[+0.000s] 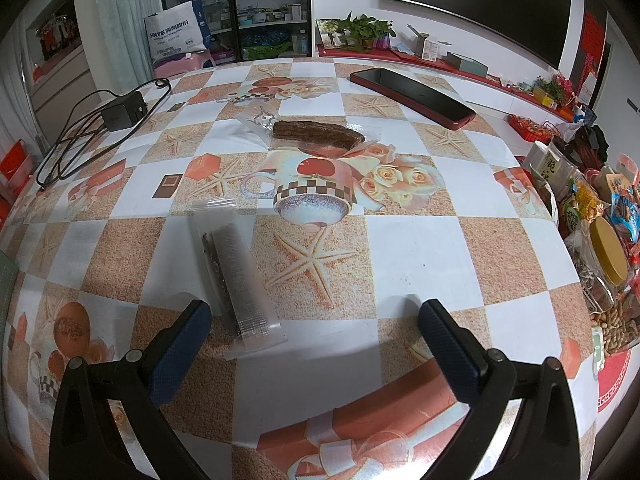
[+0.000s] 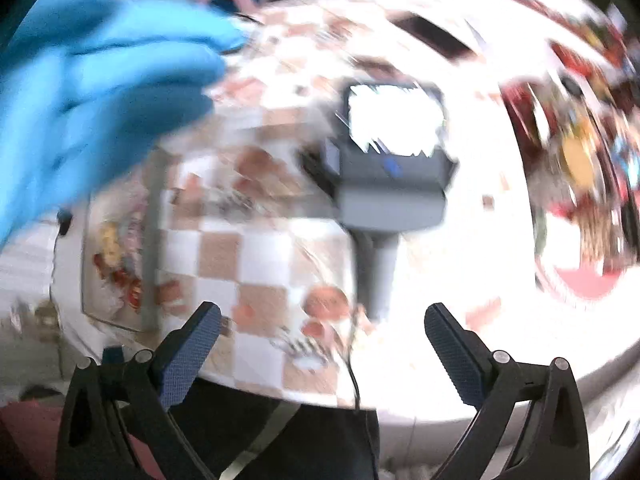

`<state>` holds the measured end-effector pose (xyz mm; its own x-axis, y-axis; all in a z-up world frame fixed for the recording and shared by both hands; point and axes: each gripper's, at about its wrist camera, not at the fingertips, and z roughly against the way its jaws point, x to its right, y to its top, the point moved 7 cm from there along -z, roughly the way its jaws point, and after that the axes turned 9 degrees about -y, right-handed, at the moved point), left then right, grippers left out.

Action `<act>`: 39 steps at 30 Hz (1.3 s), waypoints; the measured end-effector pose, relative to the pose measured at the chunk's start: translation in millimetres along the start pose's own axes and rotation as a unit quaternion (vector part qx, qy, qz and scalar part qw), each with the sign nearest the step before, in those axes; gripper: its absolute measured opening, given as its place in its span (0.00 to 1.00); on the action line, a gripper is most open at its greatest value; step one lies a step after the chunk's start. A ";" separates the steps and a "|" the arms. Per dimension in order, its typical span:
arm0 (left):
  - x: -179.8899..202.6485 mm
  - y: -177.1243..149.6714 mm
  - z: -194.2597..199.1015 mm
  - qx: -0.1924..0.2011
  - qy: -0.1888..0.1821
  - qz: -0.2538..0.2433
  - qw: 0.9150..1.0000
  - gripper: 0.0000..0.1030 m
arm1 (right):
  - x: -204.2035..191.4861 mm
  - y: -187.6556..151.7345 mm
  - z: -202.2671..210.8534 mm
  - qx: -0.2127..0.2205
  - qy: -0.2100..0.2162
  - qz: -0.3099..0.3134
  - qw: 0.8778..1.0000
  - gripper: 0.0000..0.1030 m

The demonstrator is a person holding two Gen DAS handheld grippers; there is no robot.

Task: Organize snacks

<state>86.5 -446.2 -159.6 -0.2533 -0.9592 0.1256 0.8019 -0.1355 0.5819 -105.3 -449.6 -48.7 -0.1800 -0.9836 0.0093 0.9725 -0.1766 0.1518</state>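
Observation:
In the left wrist view a long snack bar in a clear wrapper (image 1: 236, 280) lies on the patterned table (image 1: 420, 248), just ahead of my left gripper's left finger. A brown cake slice in clear wrap (image 1: 316, 134) lies farther back at the middle. My left gripper (image 1: 316, 312) is open and empty, low over the table. The right wrist view is blurred and overexposed: my right gripper (image 2: 322, 318) is open and empty, above the table's near edge. It looks down on the other gripper's grey body (image 2: 392, 184).
A tray of mixed snacks and a yellow-lidded jar (image 1: 608, 256) stands at the table's right edge. A red-cased phone (image 1: 412, 94) lies at the back right, a black charger with cable (image 1: 120, 110) at the back left. A blue-gloved hand (image 2: 92, 88) fills the right view's upper left.

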 end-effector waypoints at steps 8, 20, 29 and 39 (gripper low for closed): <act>0.1 -0.4 0.3 0.000 0.000 0.000 1.000 1.00 | 14.2 -36.1 -19.8 -0.062 -0.026 -0.076 0.995 0.99; 1.9 8.5 2.0 0.000 0.001 -0.001 1.000 1.00 | 9.0 -66.4 -34.3 -0.092 -0.017 -0.095 0.991 0.99; 1.4 8.1 2.1 0.000 0.000 -0.001 1.000 1.00 | 11.0 -69.4 -36.2 -0.097 -0.015 -0.106 0.990 0.99; 2.2 8.0 2.5 0.000 0.000 -0.001 1.000 1.00 | 11.0 -68.5 -36.1 -0.097 -0.014 -0.108 0.989 0.99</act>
<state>91.0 -448.7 -152.7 -0.2545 -0.9591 0.1239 0.8012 -0.1374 0.5824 -168.6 -449.6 -94.7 -0.3876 -0.9215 0.0256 0.9207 -0.3884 -0.0388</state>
